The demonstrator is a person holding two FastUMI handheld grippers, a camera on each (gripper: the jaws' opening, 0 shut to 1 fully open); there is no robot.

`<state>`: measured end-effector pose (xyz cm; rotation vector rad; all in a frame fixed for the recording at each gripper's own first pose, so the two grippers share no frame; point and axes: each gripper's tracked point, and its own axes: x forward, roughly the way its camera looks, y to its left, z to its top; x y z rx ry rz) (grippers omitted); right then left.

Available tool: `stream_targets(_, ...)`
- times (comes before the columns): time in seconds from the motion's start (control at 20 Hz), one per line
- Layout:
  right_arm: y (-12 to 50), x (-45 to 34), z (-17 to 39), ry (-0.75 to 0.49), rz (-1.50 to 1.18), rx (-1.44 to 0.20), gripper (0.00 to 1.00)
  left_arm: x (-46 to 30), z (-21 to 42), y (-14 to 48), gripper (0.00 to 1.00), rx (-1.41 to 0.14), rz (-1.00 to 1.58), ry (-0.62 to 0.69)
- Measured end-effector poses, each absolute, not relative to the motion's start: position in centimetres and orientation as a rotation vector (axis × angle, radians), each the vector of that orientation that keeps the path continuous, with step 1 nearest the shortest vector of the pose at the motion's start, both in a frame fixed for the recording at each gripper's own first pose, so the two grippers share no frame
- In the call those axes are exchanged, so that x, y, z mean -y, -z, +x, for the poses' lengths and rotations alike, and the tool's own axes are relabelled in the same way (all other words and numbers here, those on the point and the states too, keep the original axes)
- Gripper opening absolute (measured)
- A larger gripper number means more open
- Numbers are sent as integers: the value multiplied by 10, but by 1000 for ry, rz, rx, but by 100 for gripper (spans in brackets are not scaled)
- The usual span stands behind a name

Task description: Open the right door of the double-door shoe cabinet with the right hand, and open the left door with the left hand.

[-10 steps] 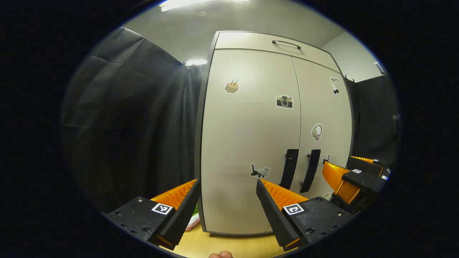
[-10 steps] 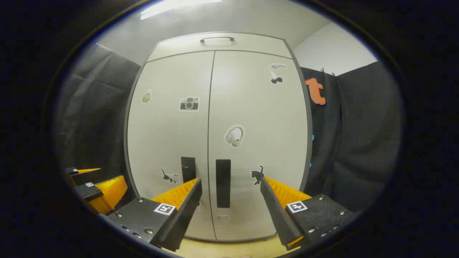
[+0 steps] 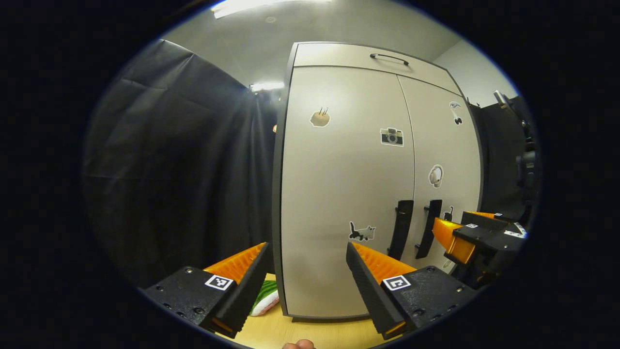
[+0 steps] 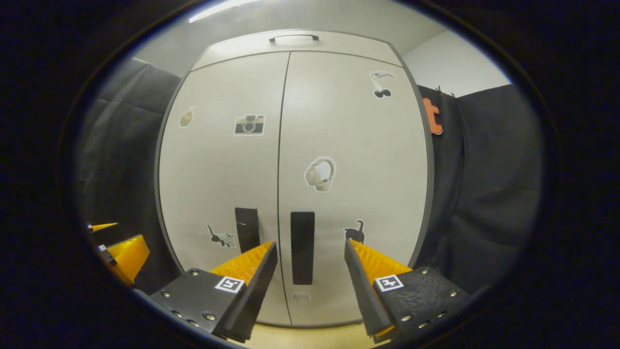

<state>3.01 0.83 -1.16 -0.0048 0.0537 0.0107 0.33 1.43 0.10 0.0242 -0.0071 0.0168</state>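
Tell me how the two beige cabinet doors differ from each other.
The left beige door carries a camera sticker and a grey cat sticker; the right beige door carries a headphones sticker and a black cat sticker. The open right gripper frames the right door's black handle, while the left door's black handle stands beside it. Both doors are shut.

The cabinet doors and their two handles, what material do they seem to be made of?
The doors look like smooth matte laminated board, pale beige: flat, with soft glare and stickers lying flush. The handles look like matte black plastic or coated metal; I cannot tell which.
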Motion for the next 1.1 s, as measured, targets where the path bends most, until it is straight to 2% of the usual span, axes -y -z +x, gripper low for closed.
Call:
stream_targets(0.9,19,-16,54,-9,4,-89,83,-20,1,-2,96,24,29,-19)
stream_targets(0.95,21,-16,53,-16,11,-96,62,-21,1,-1,99,24,30,-21)
stream_targets(1.0,23,-19,55,-23,15,-106,68,-22,0,-2,99,25,31,-25)
stream_targets(1.05,26,-19,59,-24,15,-115,67,-24,-1,-1,96,26,34,-29)
stream_targets(1.1,27,-20,61,-26,17,-118,60,-26,-2,-1,96,26,36,-33)
